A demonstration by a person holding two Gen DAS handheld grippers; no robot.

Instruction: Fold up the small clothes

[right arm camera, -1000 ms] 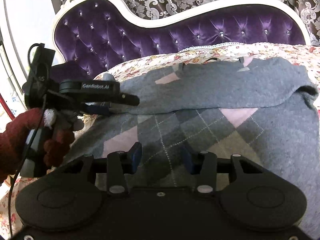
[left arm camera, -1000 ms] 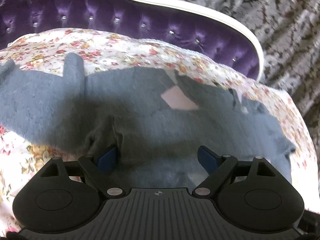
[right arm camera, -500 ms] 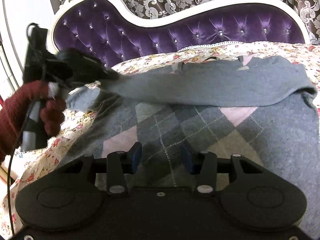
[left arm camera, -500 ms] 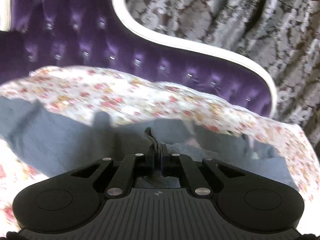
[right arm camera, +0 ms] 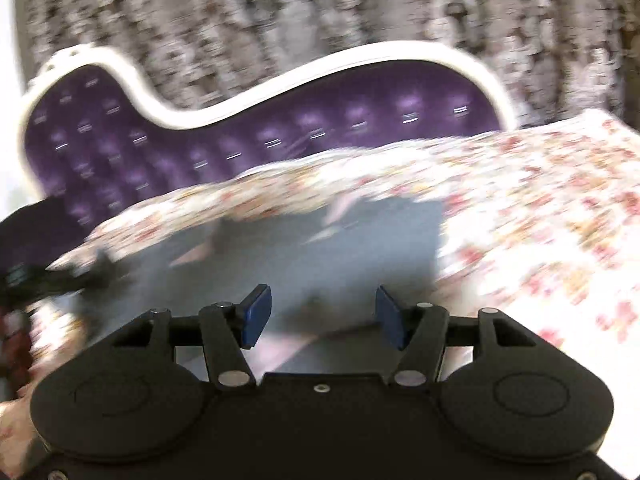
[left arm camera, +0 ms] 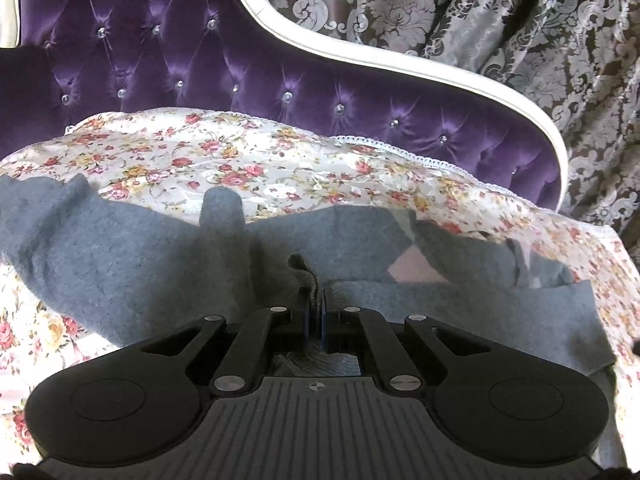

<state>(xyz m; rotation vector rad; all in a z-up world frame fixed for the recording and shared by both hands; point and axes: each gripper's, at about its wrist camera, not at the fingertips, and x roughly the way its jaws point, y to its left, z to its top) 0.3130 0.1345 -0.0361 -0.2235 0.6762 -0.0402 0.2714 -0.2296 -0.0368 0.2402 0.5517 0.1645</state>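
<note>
- My left gripper is clamped on a raised pinch of fuzzy grey wool, blue pads pressed together on the fold.
- The grey argyle sweater lies spread across the floral bedspread, a pale pink diamond showing near the bedspread's far edge.
- My right gripper has just been widening; its blue pads stand apart over the blurred knit, nothing between them.
- Behind curves a tufted purple velvet headboard, white-framed, against damask curtains.

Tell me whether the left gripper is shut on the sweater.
Shut on it: the left gripper pinches a ridge of the grey sweater between its closed blue pads.
</note>
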